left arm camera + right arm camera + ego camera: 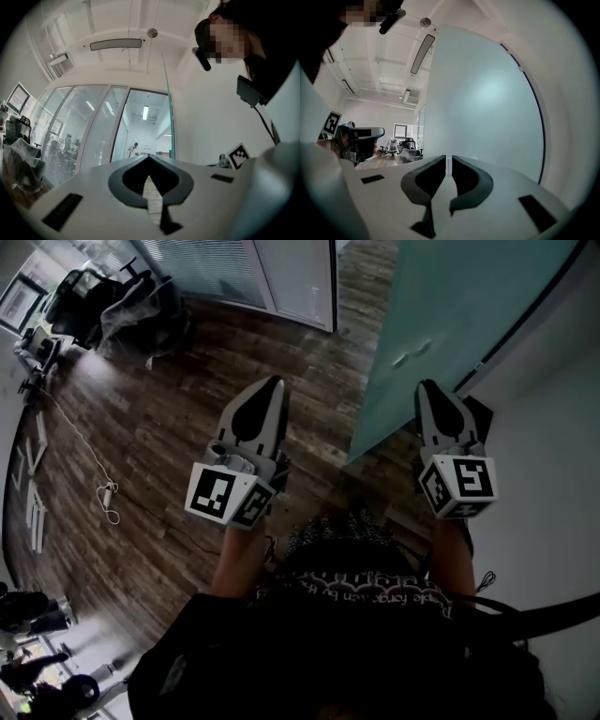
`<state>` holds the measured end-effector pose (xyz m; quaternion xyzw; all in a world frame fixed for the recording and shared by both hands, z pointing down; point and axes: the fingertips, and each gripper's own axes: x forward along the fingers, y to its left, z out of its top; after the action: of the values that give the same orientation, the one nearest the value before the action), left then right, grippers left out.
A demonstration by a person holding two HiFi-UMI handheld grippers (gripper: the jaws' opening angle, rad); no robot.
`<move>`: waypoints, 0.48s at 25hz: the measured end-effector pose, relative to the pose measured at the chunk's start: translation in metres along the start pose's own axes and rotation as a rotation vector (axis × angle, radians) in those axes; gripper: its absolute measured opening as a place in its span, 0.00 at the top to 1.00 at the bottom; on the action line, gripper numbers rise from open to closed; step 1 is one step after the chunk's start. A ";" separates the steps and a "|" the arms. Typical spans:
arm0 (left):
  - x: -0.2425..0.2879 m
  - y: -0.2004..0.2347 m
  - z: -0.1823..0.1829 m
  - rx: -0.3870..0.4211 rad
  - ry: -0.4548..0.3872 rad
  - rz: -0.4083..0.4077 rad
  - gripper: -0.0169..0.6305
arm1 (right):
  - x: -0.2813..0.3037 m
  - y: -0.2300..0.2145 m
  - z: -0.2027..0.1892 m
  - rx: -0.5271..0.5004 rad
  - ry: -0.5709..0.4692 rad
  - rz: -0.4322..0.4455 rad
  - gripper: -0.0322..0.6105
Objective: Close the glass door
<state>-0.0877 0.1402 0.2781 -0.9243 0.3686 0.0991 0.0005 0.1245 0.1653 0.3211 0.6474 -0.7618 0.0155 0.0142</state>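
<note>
The head view is dim and underexposed. The wood floor (141,427) carries a dull sheen, daylight burns out the corner at 7 o'clock, and the lower third sinks into near-black. Straight lines bow toward the edges. Both gripper views are bright, evenly lit from overhead by a ceiling lamp (116,44), and ringed by a black fisheye vignette. The left tool (149,159) and right tool (449,161) look soft and out of focus. The glass door (487,103) glows palely at 1 o'clock.
</note>
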 end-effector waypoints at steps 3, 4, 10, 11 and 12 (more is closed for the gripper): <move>0.005 0.004 -0.001 0.002 0.001 0.023 0.97 | 0.010 -0.003 -0.005 -0.013 0.018 0.028 0.88; 0.007 0.004 0.000 0.004 0.000 0.032 0.97 | 0.013 -0.004 -0.006 -0.016 0.024 0.036 0.87; 0.021 0.012 0.003 0.029 -0.002 0.070 0.97 | 0.042 -0.015 -0.018 -0.045 0.083 0.077 0.83; 0.022 0.012 0.002 0.032 -0.001 0.077 0.97 | 0.046 -0.017 -0.023 -0.049 0.100 0.081 0.83; 0.024 0.011 0.003 0.035 0.001 0.084 0.97 | 0.049 -0.019 -0.026 -0.052 0.112 0.087 0.82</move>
<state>-0.0786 0.1160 0.2720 -0.9080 0.4086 0.0921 0.0122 0.1357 0.1146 0.3488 0.6112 -0.7874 0.0325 0.0732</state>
